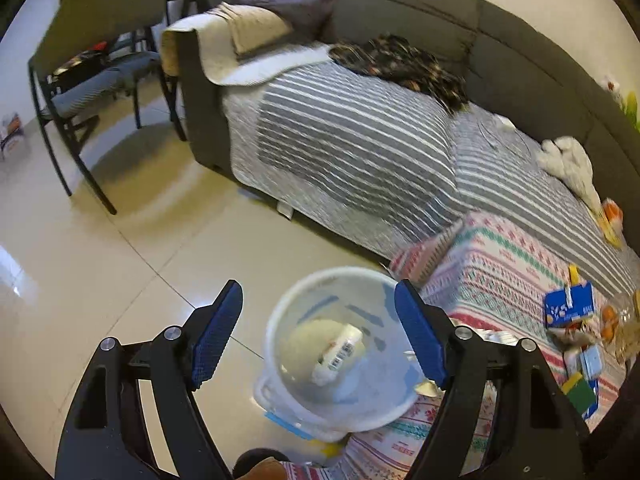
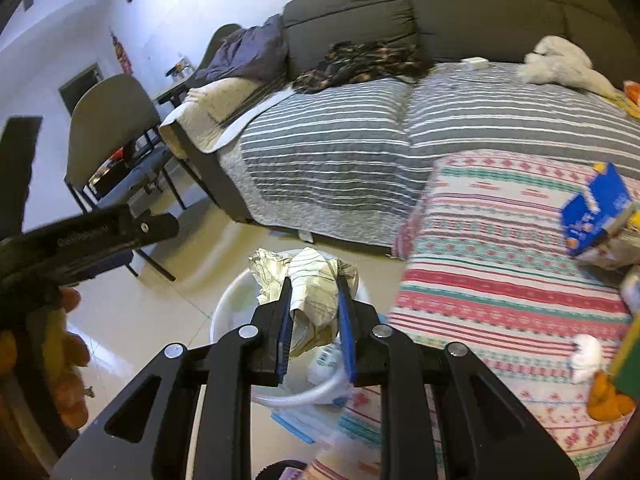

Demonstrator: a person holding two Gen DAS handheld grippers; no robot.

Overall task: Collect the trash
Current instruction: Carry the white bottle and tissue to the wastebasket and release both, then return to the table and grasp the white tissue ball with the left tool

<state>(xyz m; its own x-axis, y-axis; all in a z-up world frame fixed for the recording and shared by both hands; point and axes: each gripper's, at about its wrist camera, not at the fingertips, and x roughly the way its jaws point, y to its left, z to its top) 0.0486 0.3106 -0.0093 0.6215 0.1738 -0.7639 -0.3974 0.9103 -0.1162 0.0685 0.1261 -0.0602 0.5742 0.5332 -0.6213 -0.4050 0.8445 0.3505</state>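
Right gripper [image 2: 312,312]: blue-padded fingers [image 2: 285,320] drawn narrow, clamped on a crumpled wad of white and silvery wrapper [image 2: 308,280], which bulges above the fingertips at frame centre.
Wrapper position: directly above the round white plastic bin [image 2: 224,312] on the floor; only the bin's rim shows, left of and below the fingers.
Left gripper [image 1: 318,312]: blue pads [image 1: 218,332] spread wide, nothing between them, touching nothing.
Bin, left wrist view: white plastic bin [image 1: 280,320] sits lower centre between the open fingers, mouth tilted toward the camera; blurred.
Bin contents: a pale rounded lump and a white barcoded packet [image 1: 340,350] lie inside; what the lump is cannot be made out.
Remaining trash: blue carton [image 1: 568,304] and mixed small litter at the right edge on the patterned red, green and white cloth-covered surface [image 1: 500,260]; items smeared, partly cut off.
Blue carton, right wrist view: blue carton [image 2: 596,208] at right edge, blurred.
Surroundings: grey sofa with striped grey and white cover [image 1: 352,136] across upper frame; dark metal chair [image 1: 92,72] upper left.
Left gripper seen from right wrist: dark body [image 2: 80,240] at left edge, fingertips out of frame.
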